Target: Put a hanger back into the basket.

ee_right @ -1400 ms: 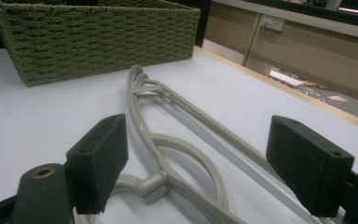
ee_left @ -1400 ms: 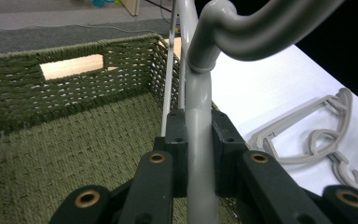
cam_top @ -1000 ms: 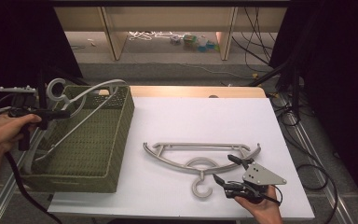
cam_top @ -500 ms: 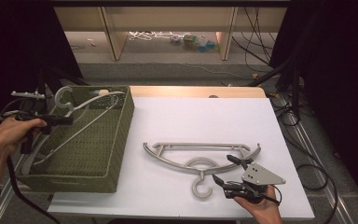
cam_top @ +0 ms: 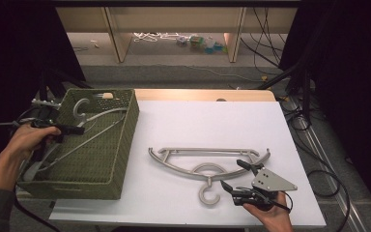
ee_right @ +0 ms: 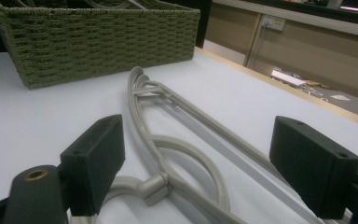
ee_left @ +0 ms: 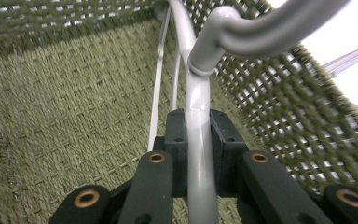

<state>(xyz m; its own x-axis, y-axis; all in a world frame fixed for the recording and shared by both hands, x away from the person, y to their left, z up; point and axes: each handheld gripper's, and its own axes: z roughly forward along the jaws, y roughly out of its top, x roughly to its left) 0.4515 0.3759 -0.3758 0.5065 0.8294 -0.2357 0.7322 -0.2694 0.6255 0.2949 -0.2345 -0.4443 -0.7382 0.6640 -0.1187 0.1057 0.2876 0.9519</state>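
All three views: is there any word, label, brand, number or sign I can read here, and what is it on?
None can be read.
Green woven basket: no tag or label shows.
Grey hanger on the table and hanger held in the left gripper: no visible marking.
Grey plate on the right gripper: plain.
Small items on the floor beyond the table: too small and blurred to tell.

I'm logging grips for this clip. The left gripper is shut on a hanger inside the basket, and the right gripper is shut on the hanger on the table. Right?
Not quite. The right gripper is open: the right gripper view shows its jaws spread wide, with the table hanger lying between and ahead of them, ungripped. The rest holds: the left gripper is shut on a hanger inside the basket.
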